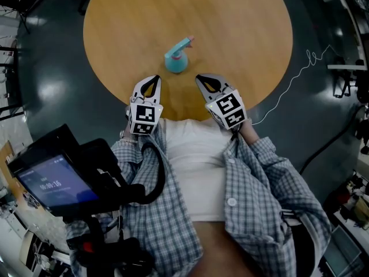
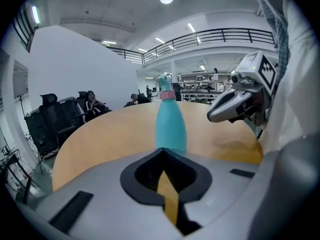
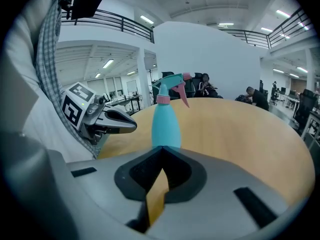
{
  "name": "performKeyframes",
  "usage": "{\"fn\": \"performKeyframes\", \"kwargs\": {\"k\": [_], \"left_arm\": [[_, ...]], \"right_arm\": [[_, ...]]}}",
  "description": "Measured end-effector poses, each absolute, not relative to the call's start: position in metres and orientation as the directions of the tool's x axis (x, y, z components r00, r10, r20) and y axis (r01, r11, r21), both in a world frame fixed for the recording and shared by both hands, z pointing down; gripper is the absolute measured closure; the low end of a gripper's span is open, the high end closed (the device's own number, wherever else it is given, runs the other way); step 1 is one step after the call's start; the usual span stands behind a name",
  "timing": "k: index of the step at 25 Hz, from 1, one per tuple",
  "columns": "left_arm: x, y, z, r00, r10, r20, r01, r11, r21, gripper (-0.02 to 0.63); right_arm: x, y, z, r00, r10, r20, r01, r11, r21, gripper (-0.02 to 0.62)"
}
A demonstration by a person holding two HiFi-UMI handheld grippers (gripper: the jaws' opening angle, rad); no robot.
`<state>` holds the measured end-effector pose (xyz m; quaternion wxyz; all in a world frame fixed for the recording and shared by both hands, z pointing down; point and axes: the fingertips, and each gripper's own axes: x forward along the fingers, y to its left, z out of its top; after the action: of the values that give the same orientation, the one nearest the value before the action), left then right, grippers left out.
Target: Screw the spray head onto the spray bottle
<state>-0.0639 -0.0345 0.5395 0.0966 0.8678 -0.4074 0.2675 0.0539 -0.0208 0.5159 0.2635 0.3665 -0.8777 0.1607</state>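
Round wooden desk (image 1: pixel 242 33), upper frame: spray bottle (image 1: pixel 175 62) upright at centre, spray head (image 1: pixel 184 42) already seated; left gripper (image 1: pixel 154 79) and right gripper (image 1: pixel 200 78) just below it, jaws together, empty, so a nudge from either could topple the unsteadied bottle.

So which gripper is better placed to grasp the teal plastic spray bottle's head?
Right, narrowly. The left gripper and right gripper are shut and about equally near the teal spray bottle, whose nozzle points rightward.

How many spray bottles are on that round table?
1. The teal spray bottle stands upright on the round table, near the person's edge. No other shows in any view.
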Motion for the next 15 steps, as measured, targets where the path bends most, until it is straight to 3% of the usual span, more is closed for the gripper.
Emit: {"fn": "performKeyframes", "kwargs": {"k": [15], "left_arm": [[-0.049, -0.032, 0.544, 0.568, -0.607, 0.556, -0.712, -0.702, -0.039, 0.601]], "right_arm": [[0.056, -0.02, 0.519, -0.582, -0.552, 0.597, -0.728, 0.68, -0.081, 0.601]]}}
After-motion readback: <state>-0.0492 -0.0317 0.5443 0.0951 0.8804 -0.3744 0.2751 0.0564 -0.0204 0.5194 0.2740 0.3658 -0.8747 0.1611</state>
